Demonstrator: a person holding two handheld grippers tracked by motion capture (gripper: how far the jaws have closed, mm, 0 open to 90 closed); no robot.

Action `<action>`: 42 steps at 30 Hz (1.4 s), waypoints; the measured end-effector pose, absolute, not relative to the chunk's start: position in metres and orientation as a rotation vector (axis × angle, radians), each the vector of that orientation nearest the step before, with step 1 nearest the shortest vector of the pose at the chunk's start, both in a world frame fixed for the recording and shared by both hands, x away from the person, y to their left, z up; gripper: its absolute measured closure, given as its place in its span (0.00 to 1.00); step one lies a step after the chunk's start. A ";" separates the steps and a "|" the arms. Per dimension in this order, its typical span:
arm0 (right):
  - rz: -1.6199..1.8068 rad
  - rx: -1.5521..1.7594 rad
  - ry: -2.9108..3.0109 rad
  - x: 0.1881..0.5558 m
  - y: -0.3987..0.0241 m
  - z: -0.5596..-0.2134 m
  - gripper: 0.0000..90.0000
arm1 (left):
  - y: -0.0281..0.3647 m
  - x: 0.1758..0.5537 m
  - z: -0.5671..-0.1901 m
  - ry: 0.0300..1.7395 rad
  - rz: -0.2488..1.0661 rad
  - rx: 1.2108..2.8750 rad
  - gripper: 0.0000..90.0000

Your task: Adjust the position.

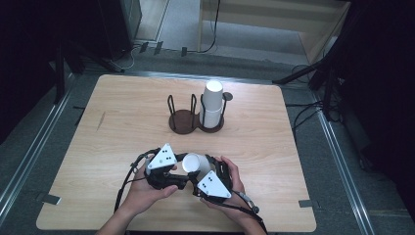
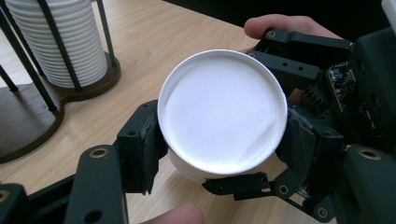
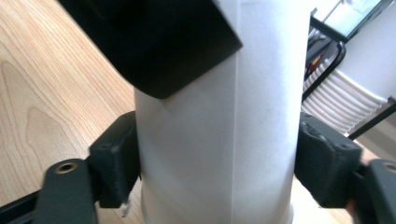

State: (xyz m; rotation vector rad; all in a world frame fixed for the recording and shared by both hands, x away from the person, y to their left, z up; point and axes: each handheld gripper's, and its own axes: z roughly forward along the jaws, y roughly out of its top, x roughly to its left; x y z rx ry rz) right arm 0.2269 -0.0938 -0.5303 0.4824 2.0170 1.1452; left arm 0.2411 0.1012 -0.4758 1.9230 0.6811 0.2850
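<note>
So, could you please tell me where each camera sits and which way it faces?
High view: above the near edge, looking forward and down at the table; forearms, both hands.
Left gripper view: rides the left gripper, facing the paper cup; its fingers clamp it.
Right gripper view: rides the right gripper, facing the cup's side wall.
Both gripper views share the cup and the cup stack.

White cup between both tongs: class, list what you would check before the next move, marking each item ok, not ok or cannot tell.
1. Left tongs clamped on the white cup: ok.
2. Right tongs pressing the cup's wall: cannot tell.
3. Cup turned base up: ok.
4. Left bay of the rack free: ok.
5. Cup stack upright in the right bay: ok.
</note>
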 end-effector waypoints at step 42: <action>1.381 1.019 1.861 0.239 -0.113 -0.507 0.14 | 0.131 0.247 -0.491 0.733 0.486 1.498 0.40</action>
